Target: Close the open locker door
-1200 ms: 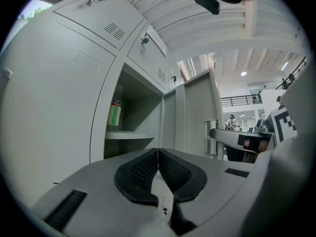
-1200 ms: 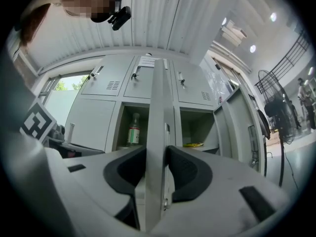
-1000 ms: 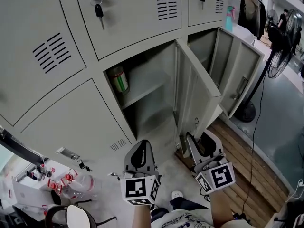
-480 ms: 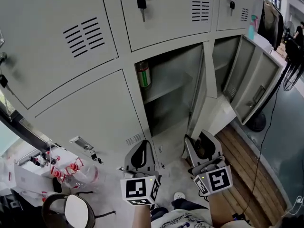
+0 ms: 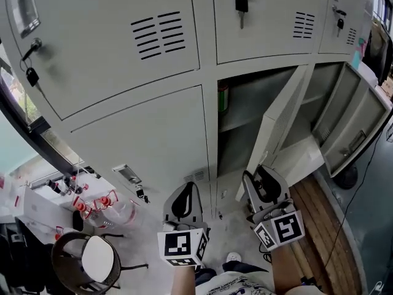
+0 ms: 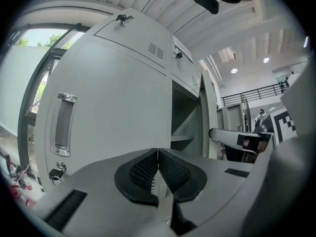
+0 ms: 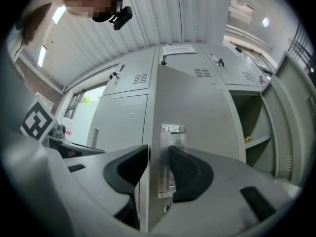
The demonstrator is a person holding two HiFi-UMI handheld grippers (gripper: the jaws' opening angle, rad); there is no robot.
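Observation:
The open locker door [image 5: 277, 131] hangs half swung in front of its compartment in the lower row. In the head view my right gripper [image 5: 256, 178] is at the door's free lower edge. In the right gripper view that edge [image 7: 152, 147] runs between the jaws, beside the door's metal latch plate [image 7: 171, 154]. The jaws have just been closing and the pads [image 7: 185, 169] sit against the door on either side. My left gripper [image 5: 183, 203] is shut with nothing in it, level in front of the closed locker [image 5: 153, 140] to the left. Its pads [image 6: 145, 171] meet.
A second locker door [image 5: 359, 125] stands open further right. A green can [image 5: 223, 96] sits on the shelf inside the open compartment. Keys [image 5: 241, 5] hang in the upper locks. A stool [image 5: 97, 260] and bottles [image 5: 105, 203] are at lower left, wooden planks [image 5: 319, 226] at right.
The open door has swung further towards its frame, with the right gripper moving left along with its edge. The left gripper moved left too, and the lockers shifted right in the head view.

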